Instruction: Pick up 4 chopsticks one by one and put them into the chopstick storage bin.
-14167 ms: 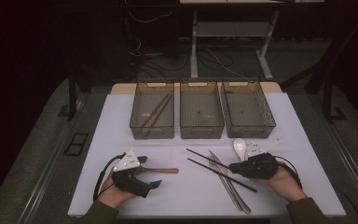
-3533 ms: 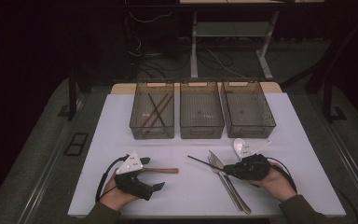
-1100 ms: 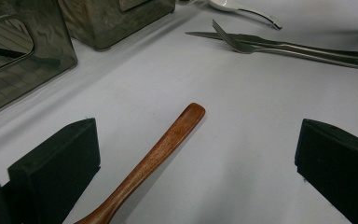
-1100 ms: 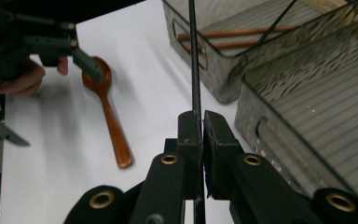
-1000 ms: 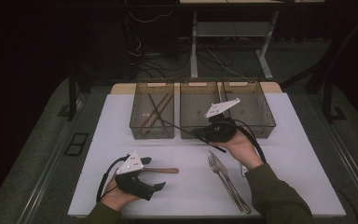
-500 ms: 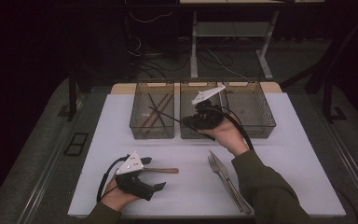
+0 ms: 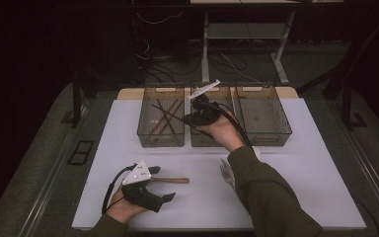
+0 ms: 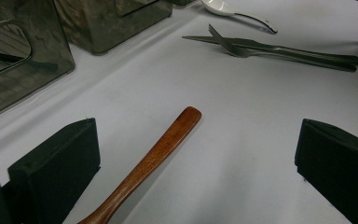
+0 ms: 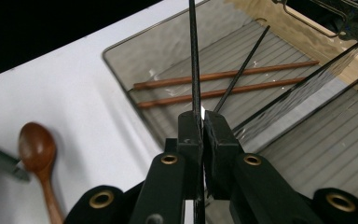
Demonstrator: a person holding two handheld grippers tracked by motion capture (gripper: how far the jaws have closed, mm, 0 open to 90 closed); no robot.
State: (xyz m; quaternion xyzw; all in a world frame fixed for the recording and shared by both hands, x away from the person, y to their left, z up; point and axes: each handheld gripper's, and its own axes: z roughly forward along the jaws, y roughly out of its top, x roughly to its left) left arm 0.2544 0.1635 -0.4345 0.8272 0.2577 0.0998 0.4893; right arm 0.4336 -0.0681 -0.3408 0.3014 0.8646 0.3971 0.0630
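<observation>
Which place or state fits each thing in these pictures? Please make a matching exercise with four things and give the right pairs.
Things:
1. black chopstick
2. wooden spoon
3. brown chopsticks
4. fork

Places or states:
A. lying inside the left bin
B. lying on the white table beside a knife
C. clamped in the right gripper
D. lying on the table between the open jaws of the left gripper

Pairs: 1-C, 2-D, 3-A, 4-B
</observation>
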